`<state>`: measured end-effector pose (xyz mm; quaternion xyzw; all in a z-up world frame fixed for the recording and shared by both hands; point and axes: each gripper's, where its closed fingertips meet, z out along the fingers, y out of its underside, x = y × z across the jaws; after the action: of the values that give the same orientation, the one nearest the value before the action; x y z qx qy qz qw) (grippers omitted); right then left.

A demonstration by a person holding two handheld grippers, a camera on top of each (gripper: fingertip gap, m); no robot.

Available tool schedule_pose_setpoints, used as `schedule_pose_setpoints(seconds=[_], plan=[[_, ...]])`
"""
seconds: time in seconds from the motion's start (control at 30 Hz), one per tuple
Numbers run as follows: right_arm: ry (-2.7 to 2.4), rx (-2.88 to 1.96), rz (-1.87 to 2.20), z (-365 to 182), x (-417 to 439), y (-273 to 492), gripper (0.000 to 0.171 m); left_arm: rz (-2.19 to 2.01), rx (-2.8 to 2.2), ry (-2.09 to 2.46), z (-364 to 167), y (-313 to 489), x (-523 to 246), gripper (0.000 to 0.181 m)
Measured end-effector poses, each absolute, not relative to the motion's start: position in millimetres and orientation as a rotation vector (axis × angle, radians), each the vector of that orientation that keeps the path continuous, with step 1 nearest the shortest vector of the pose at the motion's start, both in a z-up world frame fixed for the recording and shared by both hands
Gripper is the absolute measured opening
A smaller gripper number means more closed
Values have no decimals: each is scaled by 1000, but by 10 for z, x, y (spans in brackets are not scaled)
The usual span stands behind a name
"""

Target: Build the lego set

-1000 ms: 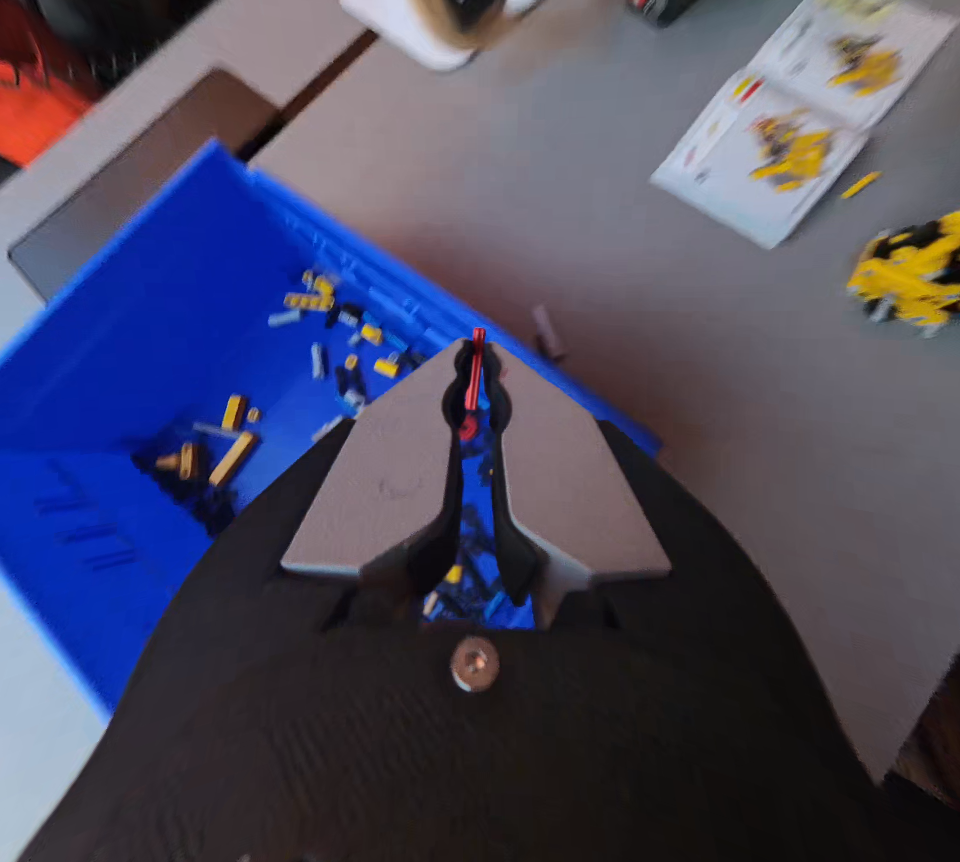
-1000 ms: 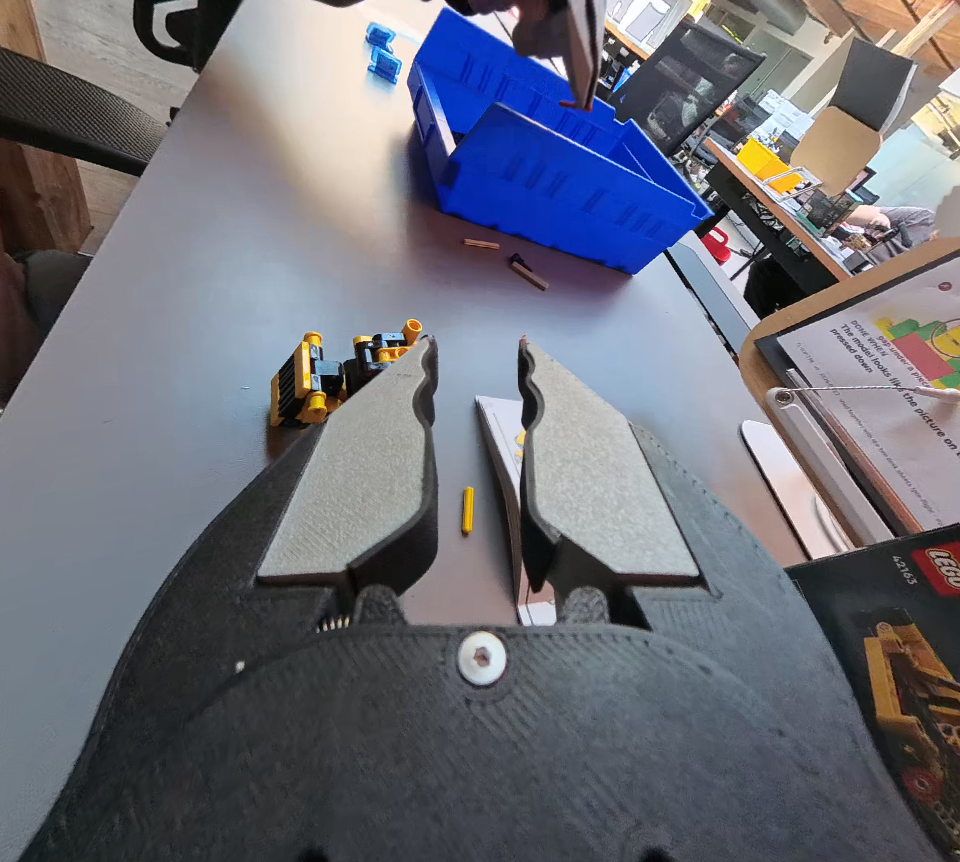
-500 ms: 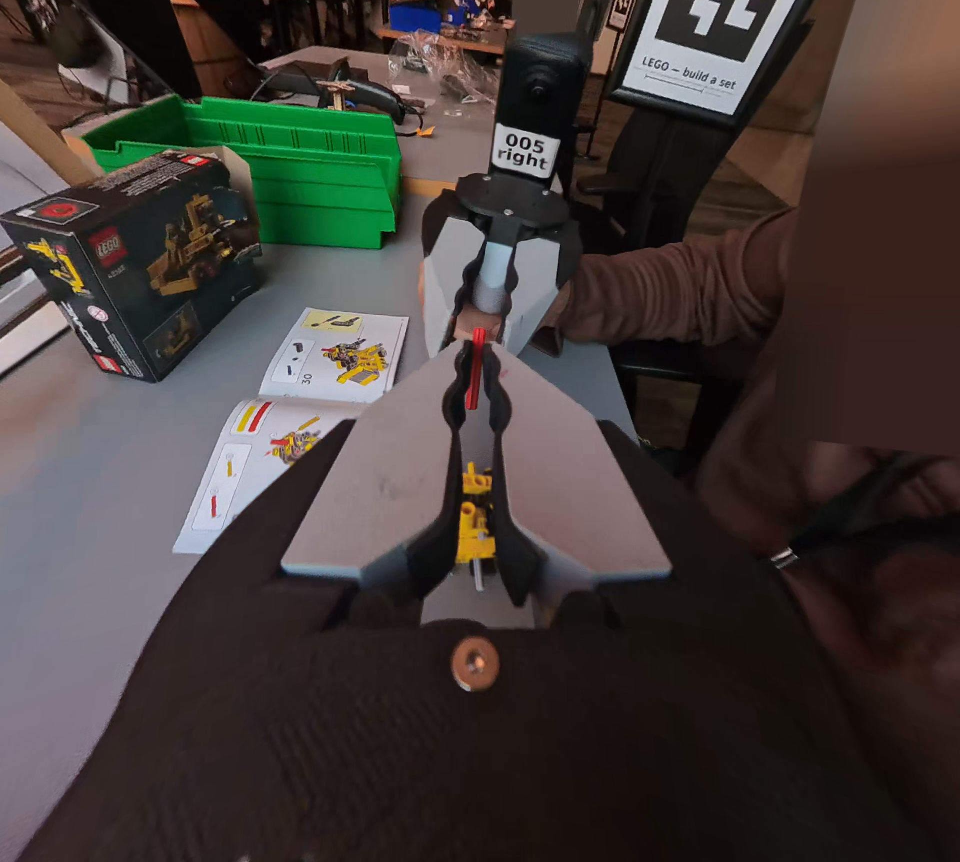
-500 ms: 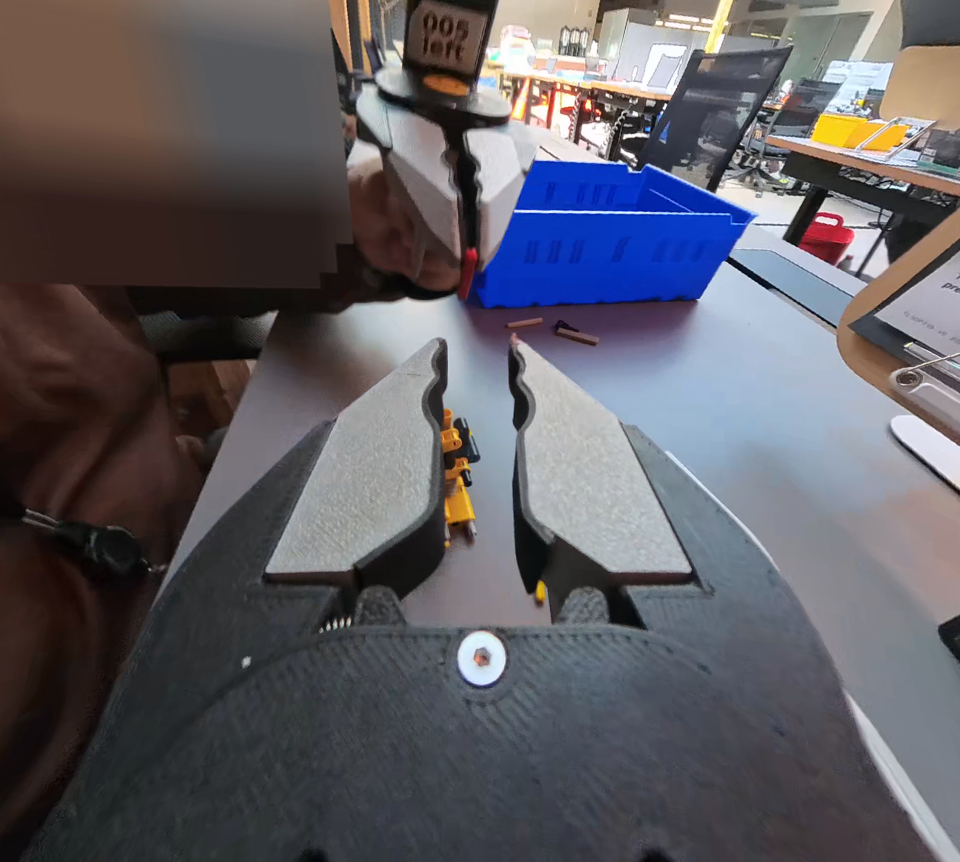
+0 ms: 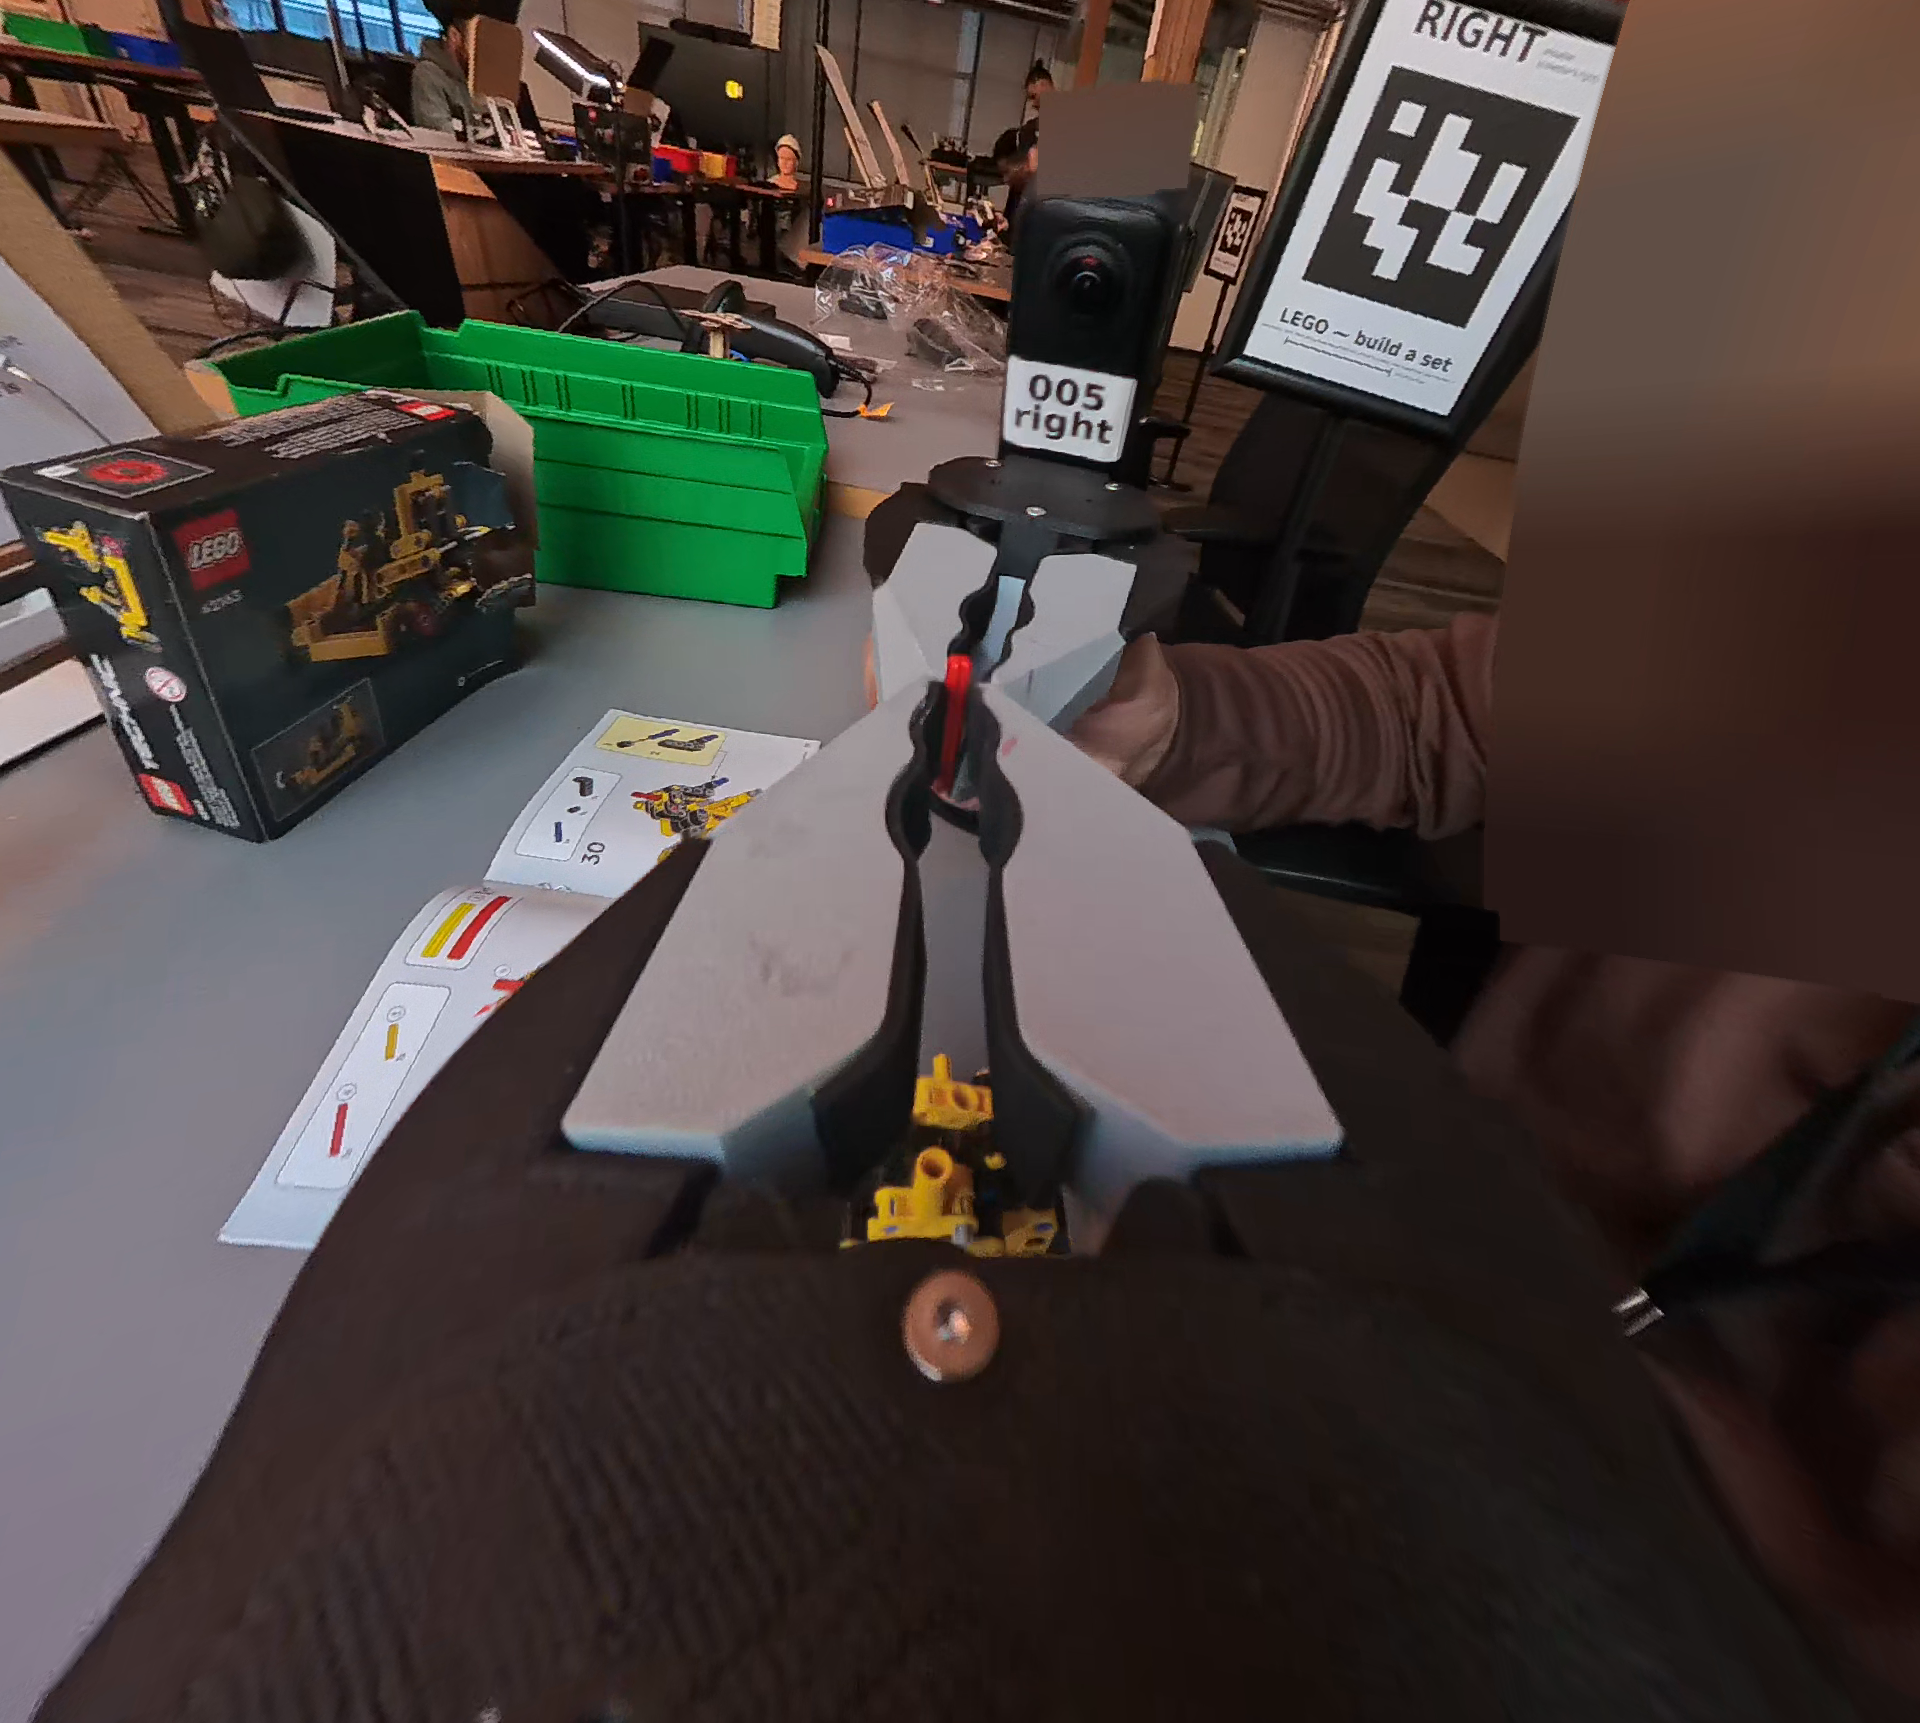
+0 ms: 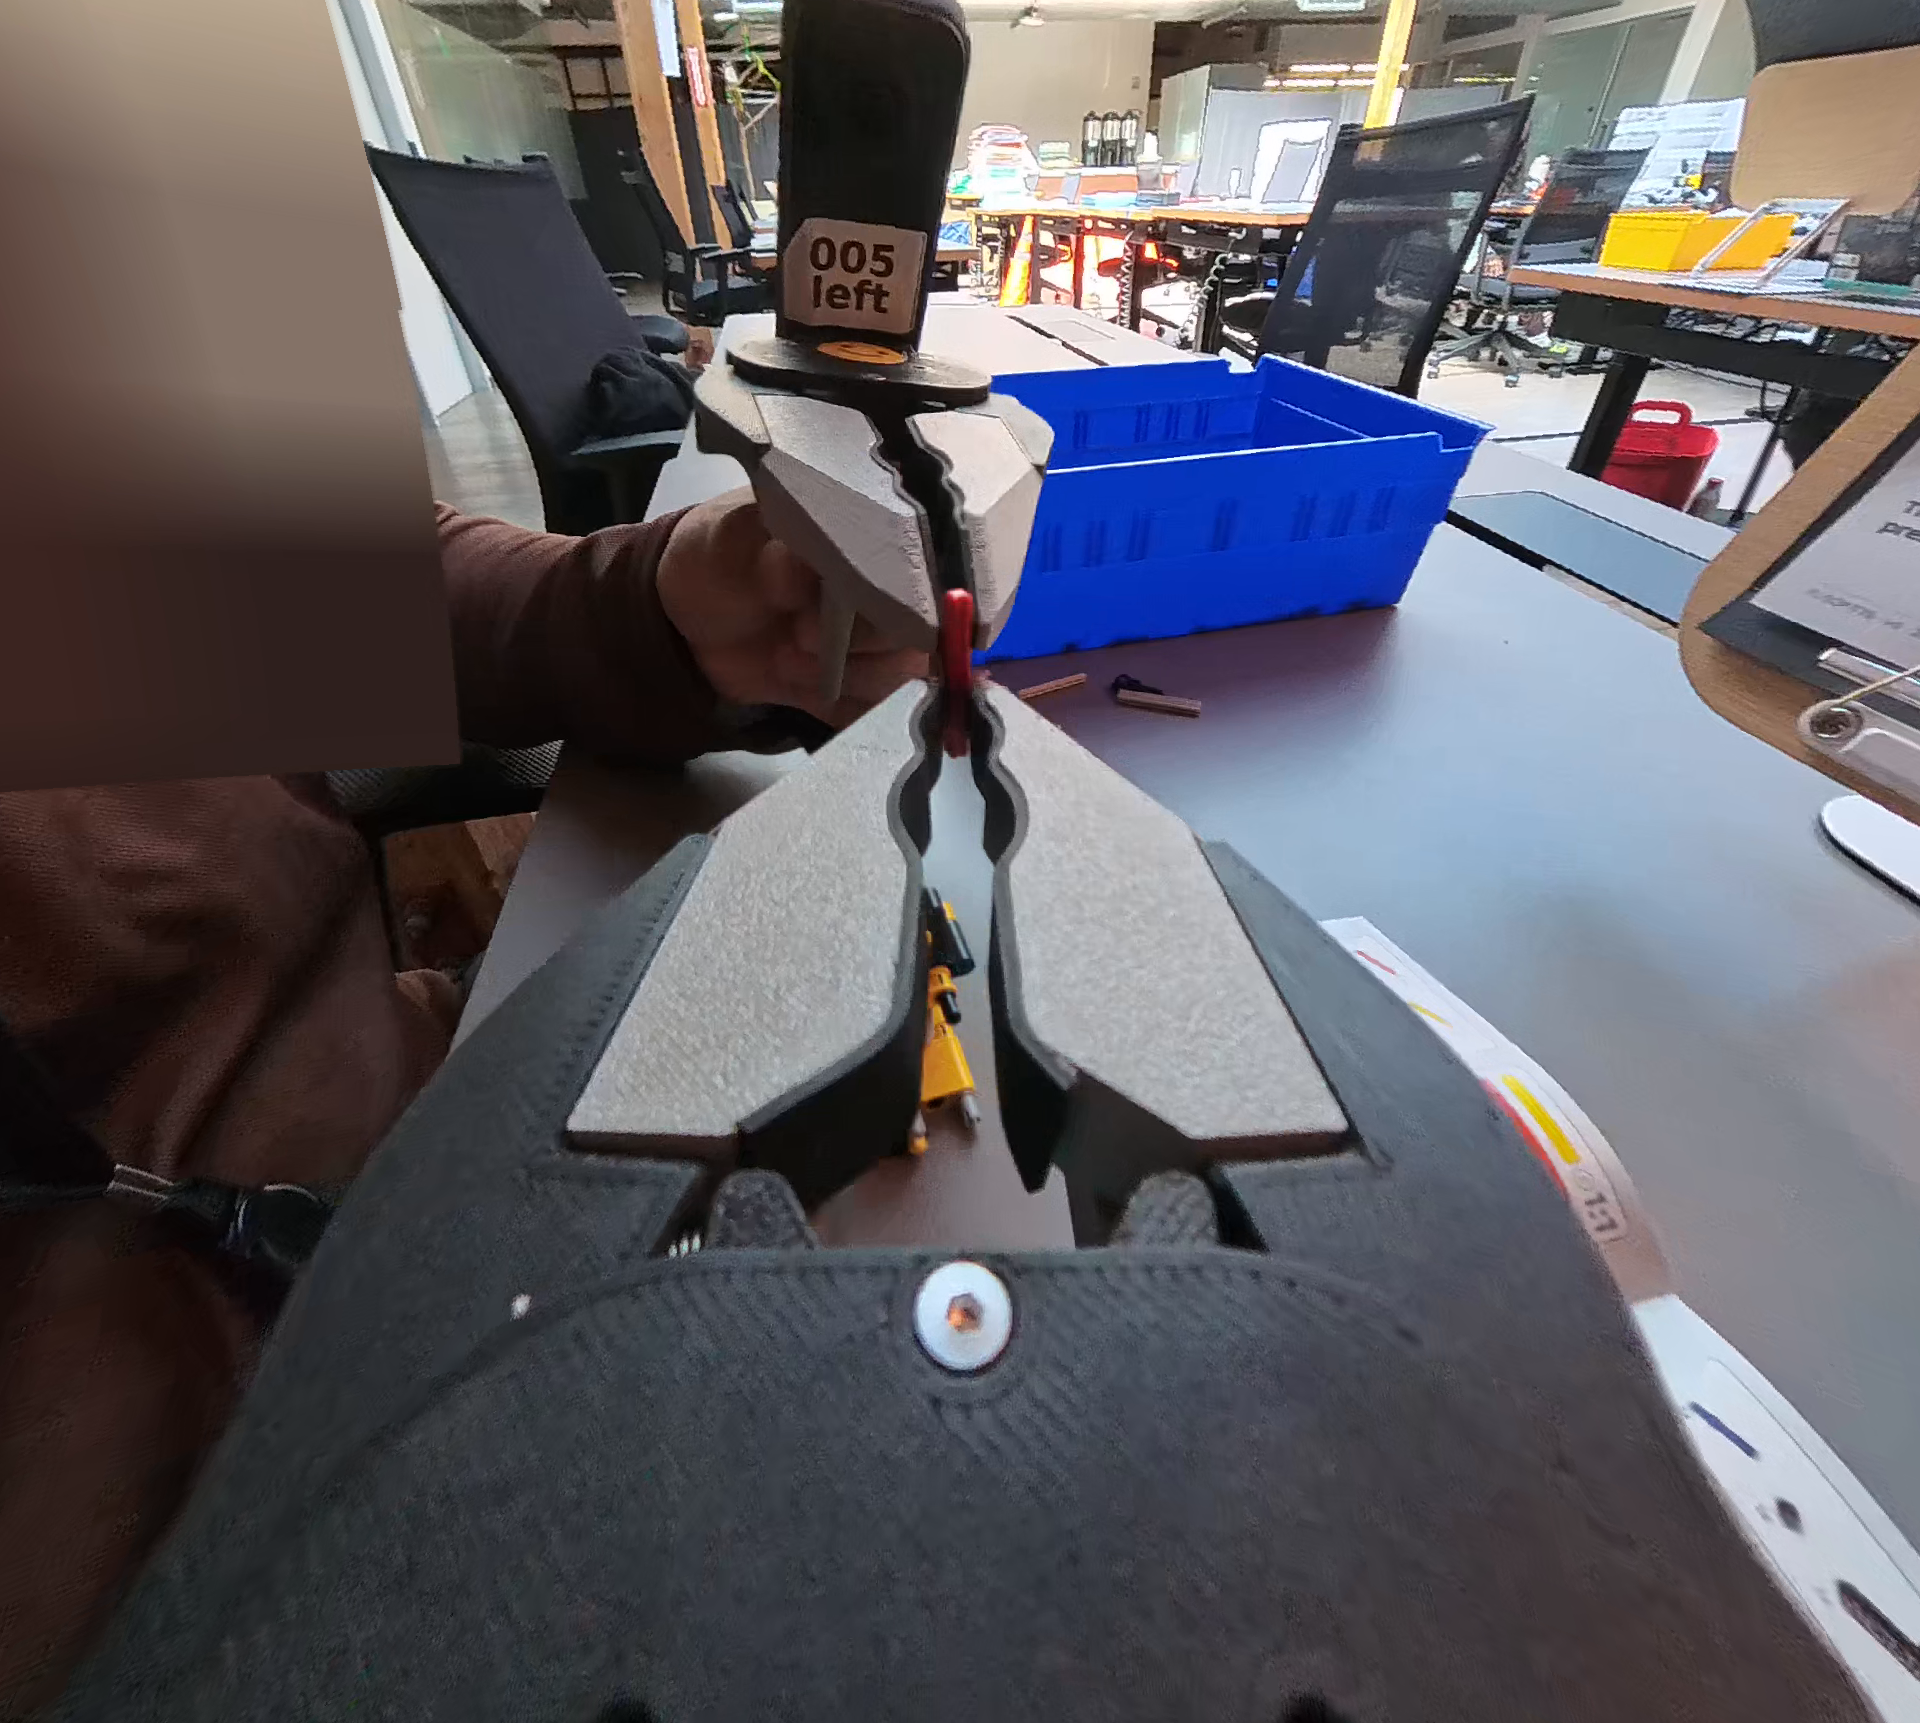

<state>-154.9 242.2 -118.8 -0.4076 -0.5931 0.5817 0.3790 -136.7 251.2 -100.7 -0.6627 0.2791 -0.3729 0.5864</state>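
Left gripper [image 5: 951, 743]: clamped on red pin [image 5: 951, 717].
Right gripper [image 6: 951, 723]: pinching the same pin.
Pin: light, stiff, slippery; grip mid-shaft.

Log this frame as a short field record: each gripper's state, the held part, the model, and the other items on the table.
left gripper: shut on red pin
right gripper: closed around the same red pin, tip to tip with the left
yellow model: on the table below both grippers, untouched
instruction booklet: open, beside the model
set box: upright, in front of green bin
blue bin: behind the left gripper
loose brown pieces: on the table before the blue bin
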Motion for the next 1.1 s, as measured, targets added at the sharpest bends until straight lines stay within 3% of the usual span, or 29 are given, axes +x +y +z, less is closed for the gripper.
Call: schedule_pose_setpoints(seconds=[0.2, 0.43, 0.57, 0.87, 0.93, 1.1], plan=[[-1436, -1080, 1443, -1154, -1527, 2627, 0, -769, -1711, 658, -1294, 2571, -1535, 10], [-1277, -1141, 1919, -976, -1457, 2661, 1, -571, -1649, 704, -1226, 2629, -1465, 21], [-1305, -1217, 2064, -1041, -1460, 2633, 0, -638, -1606, 684, -1130, 2571, -1456, 19], [-1773, -1247, 1409, -1672, -1585, 2419, 0, -760, -1808, 791, -1503, 2484, -1448, 21], [-1821, -1231, 1345, -1738, -1586, 2384, 1, -739, -1860, 854, -1639, 2443, -1435, 7], [-1832, -1224, 1337, -1742, -1549, 2391, 0, -733, -1858, 889, -1661, 2413, -1420, 3]])
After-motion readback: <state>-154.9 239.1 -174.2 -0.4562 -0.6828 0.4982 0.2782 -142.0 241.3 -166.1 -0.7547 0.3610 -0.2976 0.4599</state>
